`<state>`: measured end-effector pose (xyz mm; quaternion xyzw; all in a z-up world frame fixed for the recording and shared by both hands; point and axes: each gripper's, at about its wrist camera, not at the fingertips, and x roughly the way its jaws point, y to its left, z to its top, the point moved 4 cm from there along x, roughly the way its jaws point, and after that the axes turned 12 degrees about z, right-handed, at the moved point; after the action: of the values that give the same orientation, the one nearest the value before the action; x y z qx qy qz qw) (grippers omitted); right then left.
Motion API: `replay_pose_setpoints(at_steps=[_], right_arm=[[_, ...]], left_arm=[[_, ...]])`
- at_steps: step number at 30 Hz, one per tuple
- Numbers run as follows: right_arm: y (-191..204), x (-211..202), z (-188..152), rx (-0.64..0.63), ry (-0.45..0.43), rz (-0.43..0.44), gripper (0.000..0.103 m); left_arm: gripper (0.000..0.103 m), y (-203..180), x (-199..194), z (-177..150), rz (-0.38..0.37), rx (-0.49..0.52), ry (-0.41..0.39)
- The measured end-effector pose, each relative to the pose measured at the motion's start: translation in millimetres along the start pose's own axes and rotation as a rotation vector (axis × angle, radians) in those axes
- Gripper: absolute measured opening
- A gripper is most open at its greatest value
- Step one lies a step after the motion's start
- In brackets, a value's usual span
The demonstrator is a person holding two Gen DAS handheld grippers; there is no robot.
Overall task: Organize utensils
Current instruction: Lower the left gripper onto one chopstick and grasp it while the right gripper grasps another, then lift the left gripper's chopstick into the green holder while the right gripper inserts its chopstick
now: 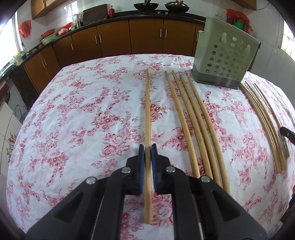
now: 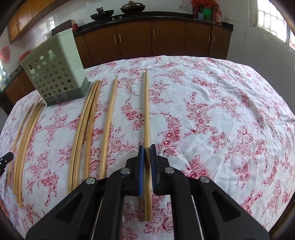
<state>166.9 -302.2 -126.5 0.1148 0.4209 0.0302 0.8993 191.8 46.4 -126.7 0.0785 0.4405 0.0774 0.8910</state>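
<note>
My left gripper (image 1: 147,150) is shut on a wooden chopstick (image 1: 147,110) that points away over the floral tablecloth. My right gripper (image 2: 147,150) is shut on another wooden chopstick (image 2: 147,110), also pointing away. Several loose chopsticks (image 1: 193,120) lie right of the left gripper, and another bundle (image 1: 265,121) lies farther right. In the right wrist view, loose chopsticks (image 2: 90,125) lie left of my gripper, with a further bundle (image 2: 25,136) at the far left. A pale green perforated utensil holder (image 1: 225,55) stands upright at the table's far side; it also shows in the right wrist view (image 2: 55,73).
The table carries a white cloth with pink flowers (image 1: 83,110). Brown kitchen cabinets (image 1: 129,37) and a dark counter with woks (image 1: 145,6) run behind the table. The other gripper's tip shows at the right edge (image 1: 287,134) and at the left edge (image 2: 6,158).
</note>
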Motion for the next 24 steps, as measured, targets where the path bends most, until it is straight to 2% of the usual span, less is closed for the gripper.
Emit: replay_pose_setpoints(at_steps=[10, 18, 20, 24], right_arm=[[2.4, -5.2, -10.7, -0.015, -0.027, 0.004, 0.008], [2.5, -5.3, -7.3, -0.027, -0.02, -0.001, 0.008], [3.1, -13.8, 0.6, -0.024, -0.051, 0.012, 0.008], [7.1, -52.8, 26.7, -0.036, -0.166, 0.022, 0.008]], left_arm=[[0.011, -1.6, -2.3, -2.9, 0.011, 0.01, -0.028], [0.008, -2.7, -0.8, 3.4, 0.008, 0.029, -0.01], [0.008, 2.3, -8.9, 9.0, 0.009, 0.019, -0.034], [0.008, 18.2, -42.1, 31.2, 0.006, -0.022, -0.132]])
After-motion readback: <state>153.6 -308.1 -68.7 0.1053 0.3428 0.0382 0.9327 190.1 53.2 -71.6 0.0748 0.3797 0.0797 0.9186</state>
